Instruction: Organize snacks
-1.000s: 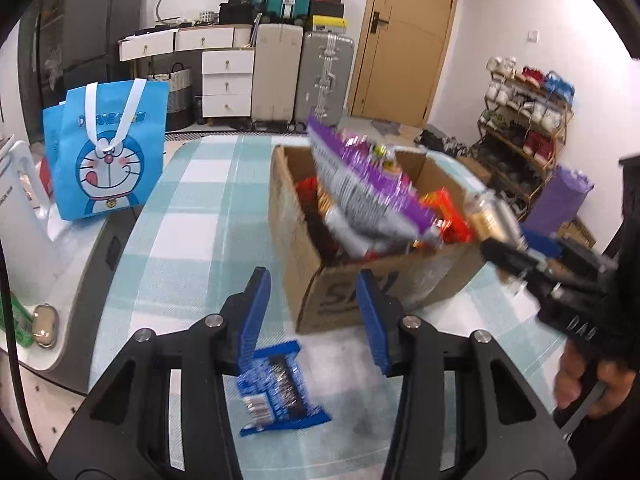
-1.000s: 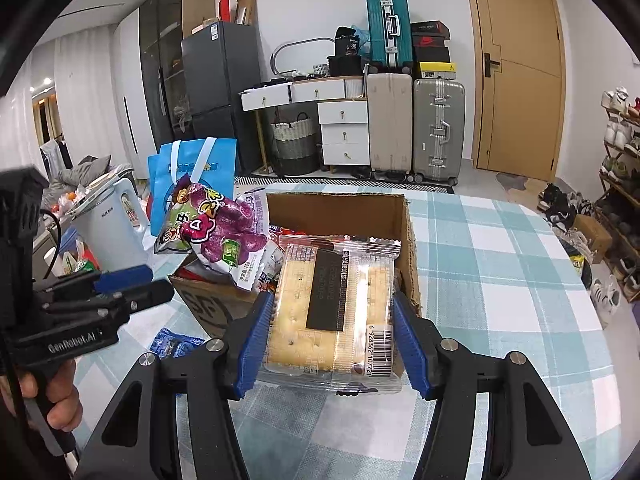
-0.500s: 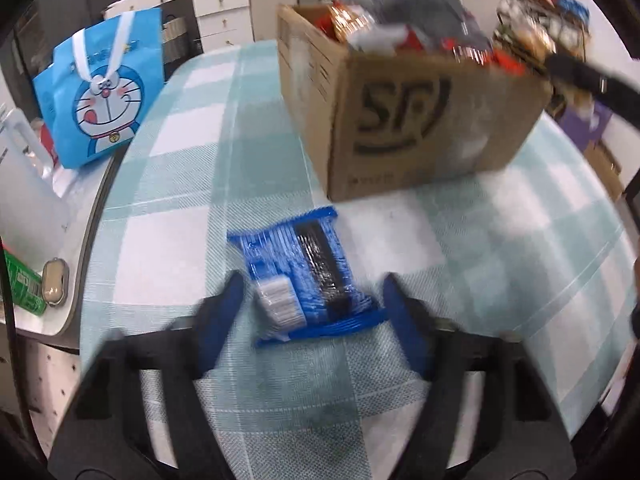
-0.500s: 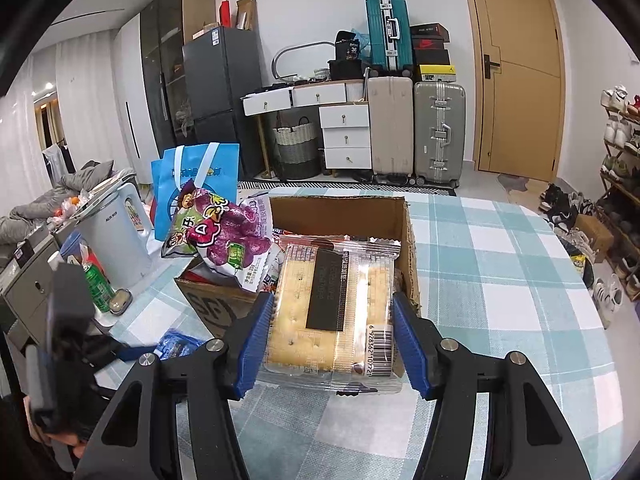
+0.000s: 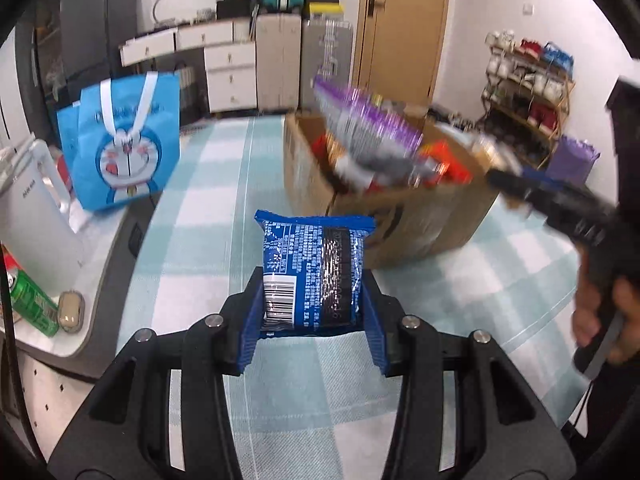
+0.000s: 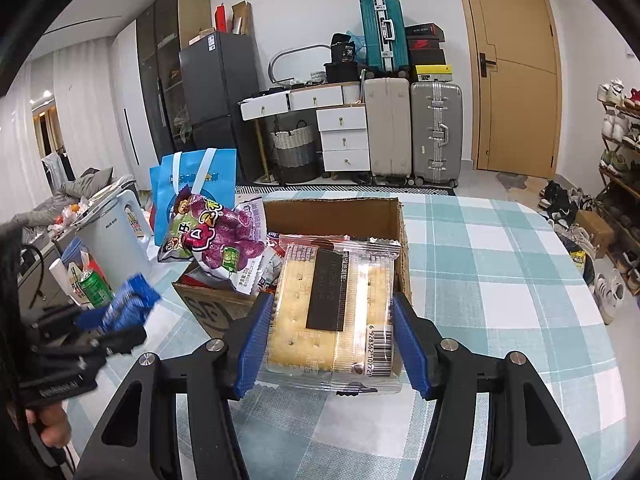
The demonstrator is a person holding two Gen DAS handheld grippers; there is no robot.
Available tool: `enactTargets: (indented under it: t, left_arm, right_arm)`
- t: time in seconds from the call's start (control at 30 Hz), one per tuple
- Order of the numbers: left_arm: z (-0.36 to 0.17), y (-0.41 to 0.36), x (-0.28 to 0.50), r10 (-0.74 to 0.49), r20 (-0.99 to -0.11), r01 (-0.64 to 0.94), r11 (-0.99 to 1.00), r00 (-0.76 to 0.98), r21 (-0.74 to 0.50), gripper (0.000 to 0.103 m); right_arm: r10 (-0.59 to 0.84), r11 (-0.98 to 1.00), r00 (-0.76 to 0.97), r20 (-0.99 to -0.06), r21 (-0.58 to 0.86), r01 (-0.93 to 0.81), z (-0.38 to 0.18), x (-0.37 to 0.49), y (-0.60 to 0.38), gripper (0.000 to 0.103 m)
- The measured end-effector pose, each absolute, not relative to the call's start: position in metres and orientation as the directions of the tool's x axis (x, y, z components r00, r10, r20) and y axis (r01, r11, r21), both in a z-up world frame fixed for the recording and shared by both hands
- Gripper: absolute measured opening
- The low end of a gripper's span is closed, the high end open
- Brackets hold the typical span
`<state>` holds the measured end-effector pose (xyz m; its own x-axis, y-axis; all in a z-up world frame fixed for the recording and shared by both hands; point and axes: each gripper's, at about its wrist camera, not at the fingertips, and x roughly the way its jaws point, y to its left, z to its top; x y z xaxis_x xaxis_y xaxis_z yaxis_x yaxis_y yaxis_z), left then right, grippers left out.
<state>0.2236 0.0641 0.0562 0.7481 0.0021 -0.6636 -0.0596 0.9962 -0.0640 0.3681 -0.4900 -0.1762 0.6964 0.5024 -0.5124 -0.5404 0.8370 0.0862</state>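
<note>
Left wrist view: the blue snack packet (image 5: pixel 314 276) is clamped between the left gripper (image 5: pixel 312 320) pads, lifted near the cardboard box (image 5: pixel 404 216). It is judged light, crinkly and slippery. The cracker pack (image 6: pixel 334 312), stiff but fragile, is pinched by its sides in the right gripper (image 6: pixel 334 344) over the box.

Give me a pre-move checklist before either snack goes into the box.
1. Left gripper shut on the blue foil snack packet: ok.
2. Right gripper shut on the clear-wrapped cracker pack: ok.
3. Blue packet lifted clear of the checked tablecloth: ok.
4. Free space in the brown cardboard box: ok at the far end; the near end is piled high.
5. Purple snack bag secure: not ok, it overhangs the box's edge.
6. Grippers apart: ok.
</note>
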Motion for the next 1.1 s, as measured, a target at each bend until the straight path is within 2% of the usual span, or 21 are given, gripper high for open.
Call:
enactTargets:
  t: [0.33,0.7,0.87,1.1]
  left_arm:
    - [0.098,0.055,0.259,0.010,-0.634,-0.070,0.995,0.773,-0.069,0.041]
    - [0.113,0.030,0.323,-0.004,-0.631,-0.043,0.997,0.776,-0.059,0.041]
    - [0.114,0.027,0.358,0.001,-0.633,-0.065,0.995,0.774,-0.077,0.041]
    - [0.104,0.022,0.388,0.044,-0.643,-0.092,0.995,0.764,-0.041,0.042]
  right_arm:
    - [0.499,0.832,0.692,-0.522,0.066,-0.550,-0.175,0.372,-0.482,0.059]
    - [0.464,0.847,0.706,-0.535,0.036,-0.530,-0.169,0.398,-0.470,0.059]
    - [0.465,0.860,0.701,-0.541,0.087,-0.503,-0.166,0.426,-0.470,0.059]
    - [0.473,0.871,0.676,-0.565,0.189,-0.453,-0.166,0.468,-0.471,0.061]
